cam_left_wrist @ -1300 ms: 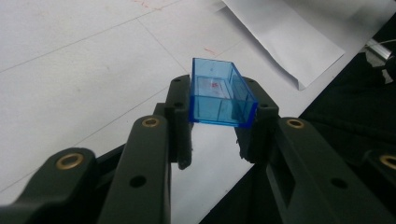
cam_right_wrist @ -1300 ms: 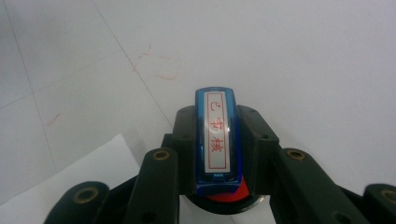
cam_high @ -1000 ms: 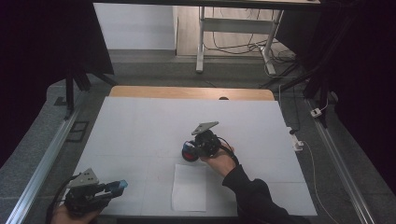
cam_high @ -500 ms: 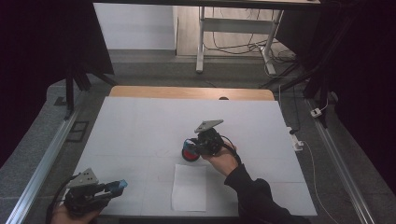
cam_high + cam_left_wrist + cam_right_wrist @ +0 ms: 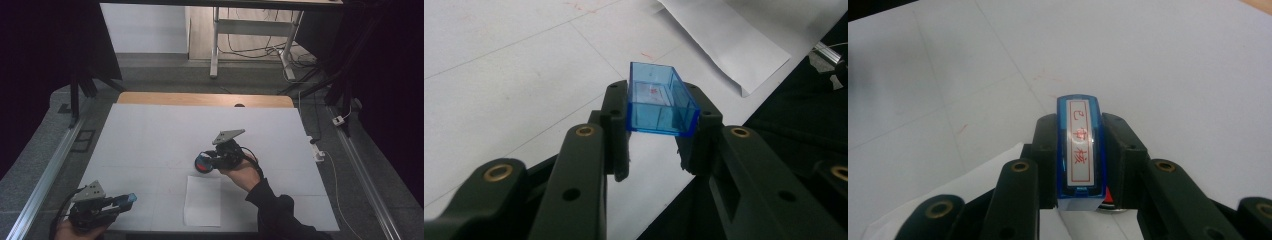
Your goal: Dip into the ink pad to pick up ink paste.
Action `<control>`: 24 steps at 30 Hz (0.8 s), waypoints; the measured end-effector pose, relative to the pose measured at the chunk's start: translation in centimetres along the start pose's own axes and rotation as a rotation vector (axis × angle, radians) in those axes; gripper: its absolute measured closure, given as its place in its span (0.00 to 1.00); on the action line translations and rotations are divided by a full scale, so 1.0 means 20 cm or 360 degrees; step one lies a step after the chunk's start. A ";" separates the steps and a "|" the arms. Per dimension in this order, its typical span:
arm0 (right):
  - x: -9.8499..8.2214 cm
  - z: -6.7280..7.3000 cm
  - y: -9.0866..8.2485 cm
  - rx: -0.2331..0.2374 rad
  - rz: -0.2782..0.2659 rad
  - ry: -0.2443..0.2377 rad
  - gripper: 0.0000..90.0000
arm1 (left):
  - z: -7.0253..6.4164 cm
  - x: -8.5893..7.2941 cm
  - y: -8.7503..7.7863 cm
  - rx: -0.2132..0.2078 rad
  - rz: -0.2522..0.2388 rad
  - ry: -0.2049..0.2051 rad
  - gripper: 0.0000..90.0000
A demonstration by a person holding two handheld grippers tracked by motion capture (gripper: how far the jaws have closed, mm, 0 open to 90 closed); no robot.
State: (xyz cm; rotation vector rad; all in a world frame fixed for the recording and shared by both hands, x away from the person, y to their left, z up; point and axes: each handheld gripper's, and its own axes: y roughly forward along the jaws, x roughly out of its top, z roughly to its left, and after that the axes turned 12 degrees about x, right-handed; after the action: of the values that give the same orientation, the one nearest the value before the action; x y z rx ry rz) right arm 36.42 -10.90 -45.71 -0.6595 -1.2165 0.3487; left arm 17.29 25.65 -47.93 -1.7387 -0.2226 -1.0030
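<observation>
Clearly the stamp (image 5: 1078,150) is the heart of this: a blue-cased rubber stamp with a white label of red characters on its back, clamped between the jaws of the right gripper (image 5: 205,163) and held just above the table (image 5: 150,135), a little beyond the far edge of the paper (image 5: 202,200). Its red face shows in the high view, turned sideways rather than down. The left gripper (image 5: 127,199) sits near the table's front left corner, well apart, its jaws closed on the clear blue cap (image 5: 659,102) (open end up).

To stamp well, I judge the right hand should roll until the red face points straight down, come back over the middle of the paper, and press flat and evenly. Any tilt would probably leave a partial print. Lifting straight up should avoid smearing, and the cap can wait where it is.
</observation>
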 end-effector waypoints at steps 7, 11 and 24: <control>0.00 0.06 -0.05 0.0042 -0.0049 -0.0019 0.78 | 0.00 0.00 0.00 0.0004 0.0001 0.0005 0.76; 0.00 0.09 -0.07 0.0052 -0.0052 -0.0034 0.78 | 0.00 0.00 0.00 0.0001 -0.0002 0.0006 0.76; -0.04 0.16 -0.12 0.0109 -0.0049 -0.0040 0.78 | -0.01 0.00 0.00 -0.0004 -0.0003 0.0011 0.76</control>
State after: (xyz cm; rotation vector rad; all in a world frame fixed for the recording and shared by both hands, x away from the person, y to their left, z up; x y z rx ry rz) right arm 32.89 -12.33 -44.17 -0.5784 -1.2320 0.3722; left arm 17.21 25.58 -47.90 -1.7371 -0.2187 -1.0113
